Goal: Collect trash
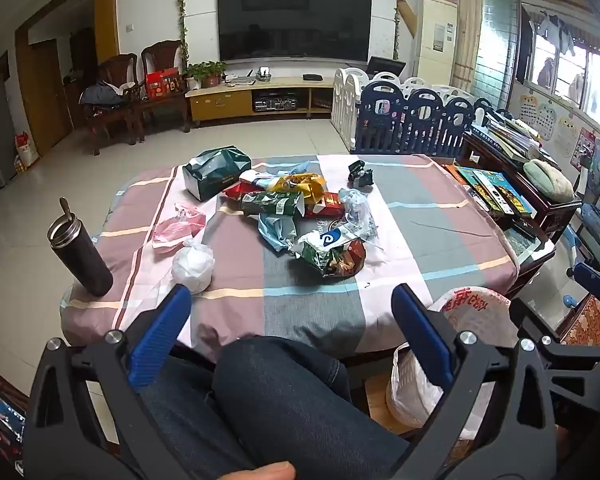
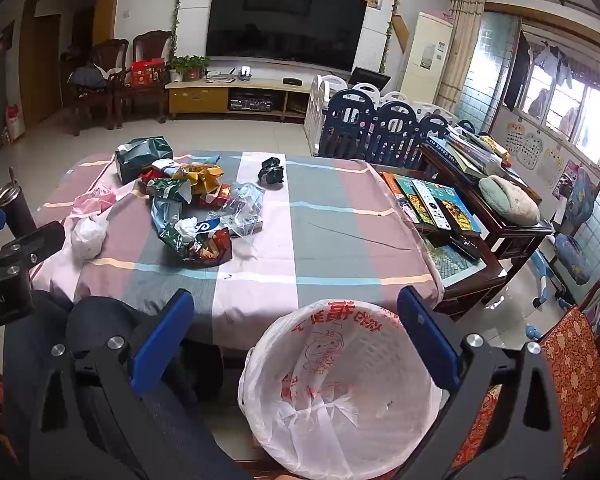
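Note:
A heap of crumpled snack wrappers lies in the middle of the checked tablecloth. Beside it lie a white crumpled bag, a pink bag, a dark green carton and a small black wrapper. A white-lined bin stands at the table's near edge. My left gripper hangs open over a person's knee, short of the table. My right gripper is open above the bin, nothing between its fingers.
A dark steel flask stands at the table's near left corner. A dark wooden side table with books adjoins on the right. A red-cushioned chair stands right of the bin. Denim-clad legs sit below.

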### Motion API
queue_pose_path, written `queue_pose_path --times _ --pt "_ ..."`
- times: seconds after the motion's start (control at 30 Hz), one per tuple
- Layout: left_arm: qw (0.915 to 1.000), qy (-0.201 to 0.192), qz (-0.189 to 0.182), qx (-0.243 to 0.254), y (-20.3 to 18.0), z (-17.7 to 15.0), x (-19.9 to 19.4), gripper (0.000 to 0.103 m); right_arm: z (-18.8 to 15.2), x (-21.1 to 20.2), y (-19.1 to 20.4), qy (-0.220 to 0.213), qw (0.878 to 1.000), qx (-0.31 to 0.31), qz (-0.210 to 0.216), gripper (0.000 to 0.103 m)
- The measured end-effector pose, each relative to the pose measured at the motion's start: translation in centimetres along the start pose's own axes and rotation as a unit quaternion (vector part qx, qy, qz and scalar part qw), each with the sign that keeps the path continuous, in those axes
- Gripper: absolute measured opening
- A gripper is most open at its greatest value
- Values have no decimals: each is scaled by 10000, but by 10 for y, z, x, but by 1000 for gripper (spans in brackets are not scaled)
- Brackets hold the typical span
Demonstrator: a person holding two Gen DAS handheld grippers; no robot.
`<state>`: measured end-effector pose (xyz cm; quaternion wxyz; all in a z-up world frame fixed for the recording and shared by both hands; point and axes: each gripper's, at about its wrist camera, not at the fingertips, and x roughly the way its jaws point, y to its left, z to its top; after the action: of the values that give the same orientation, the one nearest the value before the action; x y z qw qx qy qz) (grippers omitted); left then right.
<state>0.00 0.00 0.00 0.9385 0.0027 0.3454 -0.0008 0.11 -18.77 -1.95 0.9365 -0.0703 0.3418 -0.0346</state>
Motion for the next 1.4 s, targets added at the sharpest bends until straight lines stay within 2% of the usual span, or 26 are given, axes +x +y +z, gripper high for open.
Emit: queue_pose_path --times 0.7,1.4 --pt "10000 38 40 5 4 -6 5 100 -1 4 -2 80 9999 106 53 100" --pt "9998 150 56 68 0 -5 9 100 -1 0 -9 -23 9998 215 -38 100"
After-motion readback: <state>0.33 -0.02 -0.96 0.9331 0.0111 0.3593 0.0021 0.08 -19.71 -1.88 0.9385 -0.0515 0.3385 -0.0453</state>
